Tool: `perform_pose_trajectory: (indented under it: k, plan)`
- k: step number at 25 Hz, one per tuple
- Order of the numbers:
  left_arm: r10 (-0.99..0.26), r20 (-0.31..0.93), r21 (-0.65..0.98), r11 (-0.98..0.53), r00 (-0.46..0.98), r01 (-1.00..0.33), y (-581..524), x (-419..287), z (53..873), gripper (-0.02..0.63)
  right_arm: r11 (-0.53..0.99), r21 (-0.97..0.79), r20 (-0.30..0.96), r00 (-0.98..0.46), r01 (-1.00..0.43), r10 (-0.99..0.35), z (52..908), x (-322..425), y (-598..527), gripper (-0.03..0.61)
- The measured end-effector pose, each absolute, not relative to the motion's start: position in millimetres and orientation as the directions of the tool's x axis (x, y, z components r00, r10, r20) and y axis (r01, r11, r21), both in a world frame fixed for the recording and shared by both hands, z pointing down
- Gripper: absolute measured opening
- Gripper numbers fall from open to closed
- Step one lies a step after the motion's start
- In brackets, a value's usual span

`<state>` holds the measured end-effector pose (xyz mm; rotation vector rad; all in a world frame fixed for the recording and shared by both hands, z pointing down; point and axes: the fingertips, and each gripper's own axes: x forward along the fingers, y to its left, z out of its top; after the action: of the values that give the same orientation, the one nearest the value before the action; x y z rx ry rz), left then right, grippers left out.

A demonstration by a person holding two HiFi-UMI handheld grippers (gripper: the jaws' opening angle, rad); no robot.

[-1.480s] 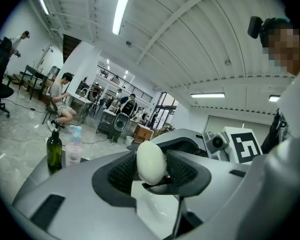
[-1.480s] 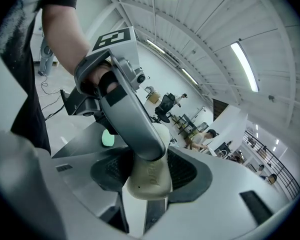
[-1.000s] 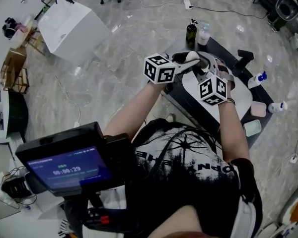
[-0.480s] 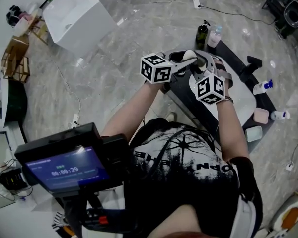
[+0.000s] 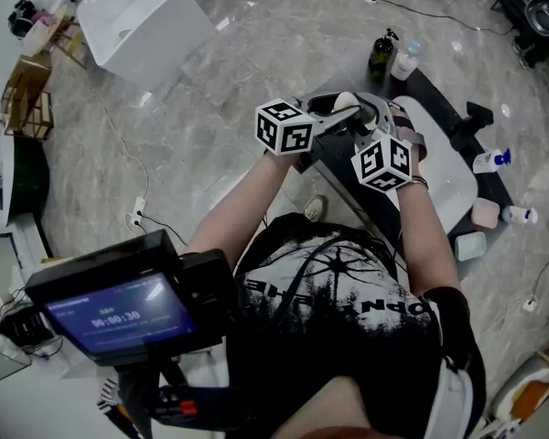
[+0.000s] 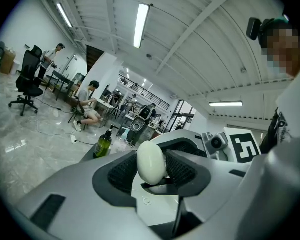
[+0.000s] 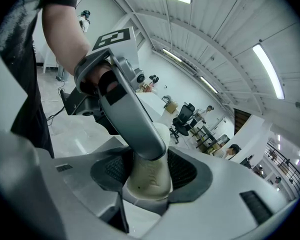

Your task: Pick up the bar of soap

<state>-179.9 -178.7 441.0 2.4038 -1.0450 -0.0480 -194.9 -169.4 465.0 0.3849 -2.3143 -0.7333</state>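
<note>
The bar of soap (image 5: 346,101) is a pale oval cake held in the air above the near edge of the black stand. My left gripper (image 5: 348,110) reaches in from the left and my right gripper (image 5: 370,122) from below right, and their jaws cross at the soap. In the left gripper view the soap (image 6: 151,162) stands on edge between the two dark pads of the left gripper (image 6: 153,165). In the right gripper view the right gripper (image 7: 149,176) has its pads against the sides of the soap (image 7: 148,180). One grey left-gripper finger (image 7: 132,114) lies across the soap's top.
A white basin (image 5: 444,176) sits on the black stand, with a green pump bottle (image 5: 380,55) and a clear bottle (image 5: 404,60) behind it. A spray bottle (image 5: 489,161), a pink dish (image 5: 483,213) and a pale dish (image 5: 467,245) lie right. A white box (image 5: 142,21) stands on the floor.
Both grippers have drifted together a little left and down with the soap still between them. The jaws look the same.
</note>
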Motion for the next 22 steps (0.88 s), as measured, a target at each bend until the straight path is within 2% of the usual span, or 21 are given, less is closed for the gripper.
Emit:
perform_pose_trajectory:
  k: [22]
  plan:
    - [-0.627,0.302,0.572,-0.484,0.718,-0.662,-144,-198,537,0.183,0.906,0.422,0.640,-0.696,-0.037,-0.326,562,-213,-133,0.213]
